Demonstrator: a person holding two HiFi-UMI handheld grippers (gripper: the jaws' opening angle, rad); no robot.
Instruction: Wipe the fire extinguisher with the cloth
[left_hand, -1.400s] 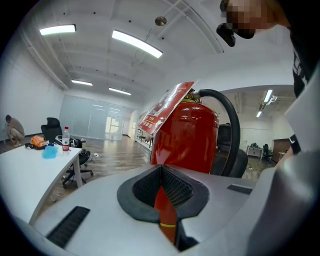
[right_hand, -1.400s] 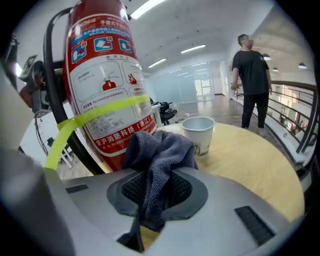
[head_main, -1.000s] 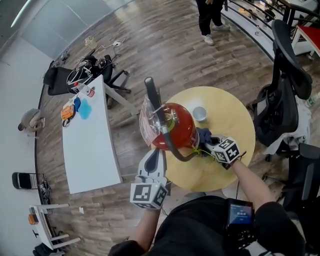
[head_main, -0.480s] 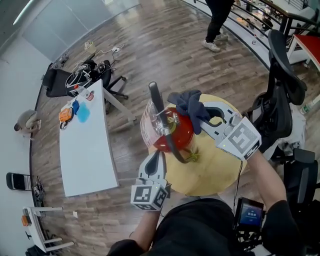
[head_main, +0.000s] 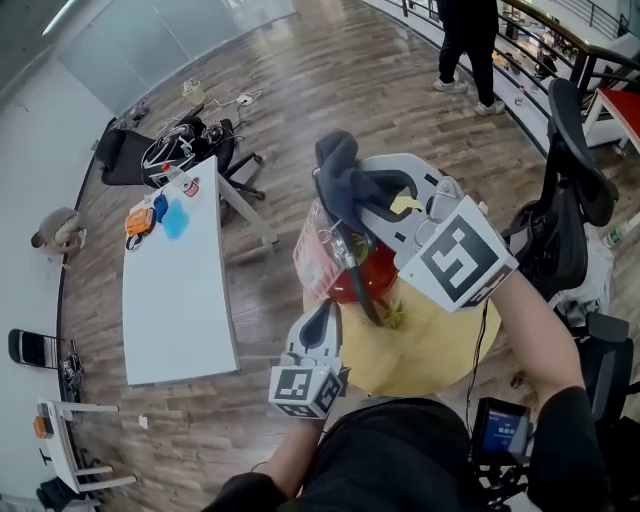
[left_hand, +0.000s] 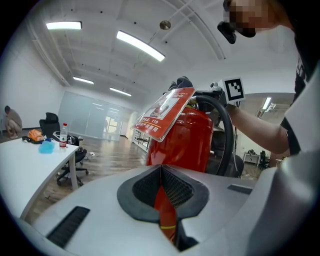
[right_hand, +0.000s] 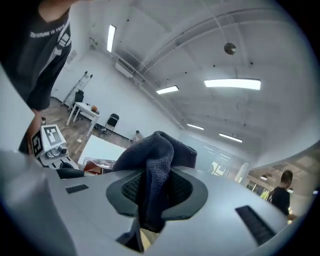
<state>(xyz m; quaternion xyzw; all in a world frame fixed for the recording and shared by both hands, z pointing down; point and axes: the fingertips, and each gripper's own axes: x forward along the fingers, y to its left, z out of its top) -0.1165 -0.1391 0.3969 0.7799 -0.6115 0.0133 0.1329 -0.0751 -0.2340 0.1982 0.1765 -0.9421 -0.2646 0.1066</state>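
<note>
Extinguisher (head_main: 378, 272): glossy red steel cylinder, black rubber hose (left_hand: 225, 130) looping off it, and a clear laminated tag (left_hand: 165, 112) with a red band hung near the top. It stands upright on the round yellow table (head_main: 440, 345).

Cloth (head_main: 345, 180): dark blue, coarse knit weave, bunched into a soft peak.

The head view shows the layout. The right gripper (head_main: 350, 200) is raised above the extinguisher's top and the left gripper (head_main: 320, 312) is low against its near side. The left gripper view alone shows the tag print and the hose curve. The right gripper view alone shows the cloth's weave up close.

Right gripper (right_hand: 152, 192): ribbed pads clamped on the cloth, which stands up between them and hangs down below.

Left gripper (left_hand: 161, 172): jaws drawn together, tips meeting (only a thin slit, with the extinguisher's red showing through it).
</note>
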